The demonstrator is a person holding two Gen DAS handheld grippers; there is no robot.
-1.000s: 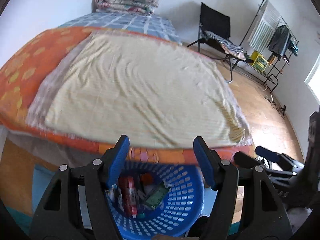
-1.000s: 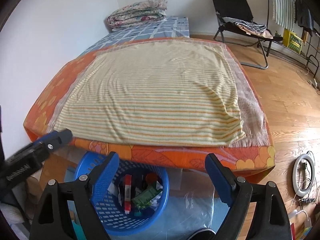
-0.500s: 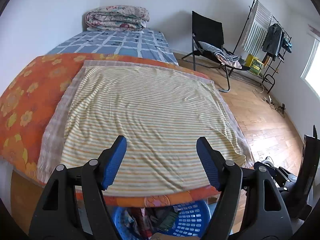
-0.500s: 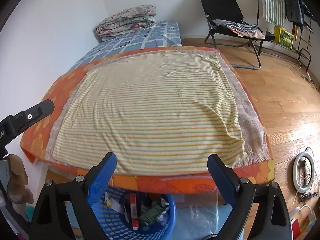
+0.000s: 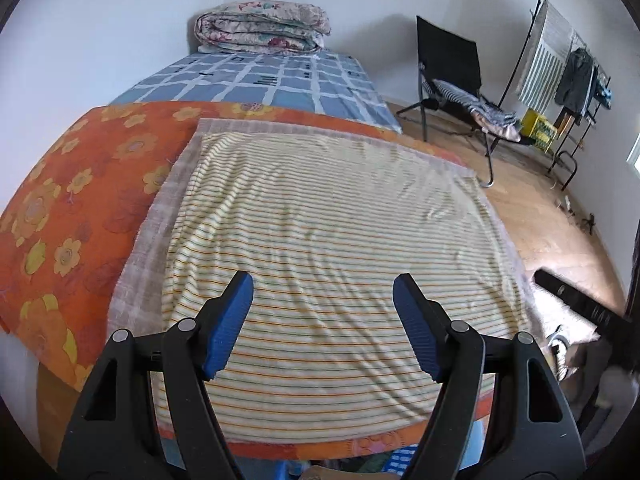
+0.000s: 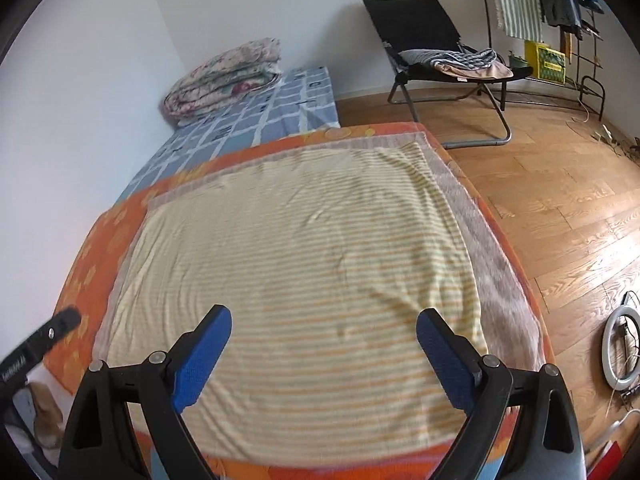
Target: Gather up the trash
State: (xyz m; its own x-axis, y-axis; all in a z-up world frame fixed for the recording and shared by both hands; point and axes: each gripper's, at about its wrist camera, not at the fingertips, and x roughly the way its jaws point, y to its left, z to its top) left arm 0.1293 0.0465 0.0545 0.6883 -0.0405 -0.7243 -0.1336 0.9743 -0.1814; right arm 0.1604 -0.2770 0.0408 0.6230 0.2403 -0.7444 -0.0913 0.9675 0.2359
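Note:
My left gripper (image 5: 322, 284) hangs open over the near end of a striped yellow towel (image 5: 320, 232) spread on an orange flowered bed (image 5: 80, 200); nothing is between its blue fingers. My right gripper (image 6: 324, 316) is also open and empty above the same towel (image 6: 304, 264). Only a sliver of the blue mesh basket (image 5: 402, 462) shows below the bed's edge in the left wrist view, its contents hidden. No loose trash shows on the bed. A black part of the other gripper crosses each view's edge.
A folded floral quilt (image 5: 262, 26) lies on a blue checked mattress (image 5: 260, 80) at the far end. A black folding chair (image 6: 432, 48), a clothes rack (image 5: 560, 68) and a ring light (image 6: 622, 348) stand on the wooden floor to the right.
Both grippers have risen and moved forward from above the basket to over the bed. The basket with its trash has dropped almost out of both views. Both stayed open.

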